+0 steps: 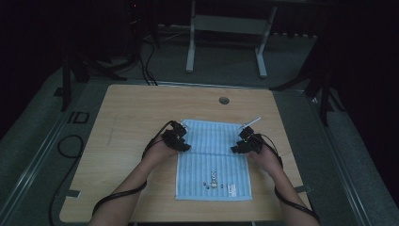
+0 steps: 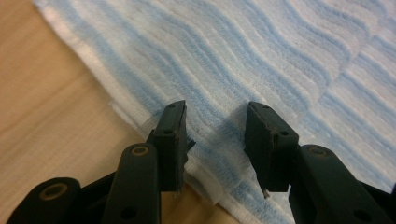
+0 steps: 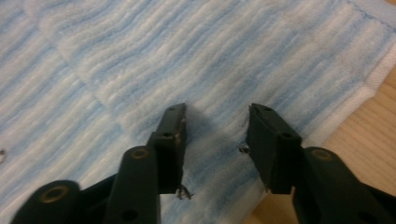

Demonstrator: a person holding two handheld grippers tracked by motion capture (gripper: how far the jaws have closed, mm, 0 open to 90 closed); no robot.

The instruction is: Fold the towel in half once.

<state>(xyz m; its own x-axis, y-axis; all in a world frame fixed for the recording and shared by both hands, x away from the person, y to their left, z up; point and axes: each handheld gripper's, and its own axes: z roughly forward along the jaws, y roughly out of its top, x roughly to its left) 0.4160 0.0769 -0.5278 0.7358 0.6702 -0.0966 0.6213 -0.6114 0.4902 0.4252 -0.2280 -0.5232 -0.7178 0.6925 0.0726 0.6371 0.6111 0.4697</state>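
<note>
A pale blue striped terry towel point(image 1: 214, 160) with white edging lies flat on the light wooden table point(image 1: 127, 113), a little right of the table's middle and reaching toward the near edge; a small dark printed motif sits near its near end. A crease runs across the towel between the two hands, and the part beyond it looks like a folded-over layer. The left gripper point(image 1: 184, 145), black and held in the person's left hand point(image 1: 157, 151), hovers at the towel's left edge near that crease. In the left gripper view its jaws stand spread apart above the cloth just inside the white border, with nothing pinched between them point(image 2: 215, 135). The right gripper point(image 1: 236, 147), held in the right hand point(image 1: 266, 157), sits at the towel's right edge opposite the left one. In the right gripper view its jaws also stand apart over the striped fabric close to the white hem, and no cloth is caught between them point(image 3: 215, 133). A black cable trails from each gripper back along the forearm. A small round grommet hole point(image 1: 224, 100) marks the table's far side.
</note>
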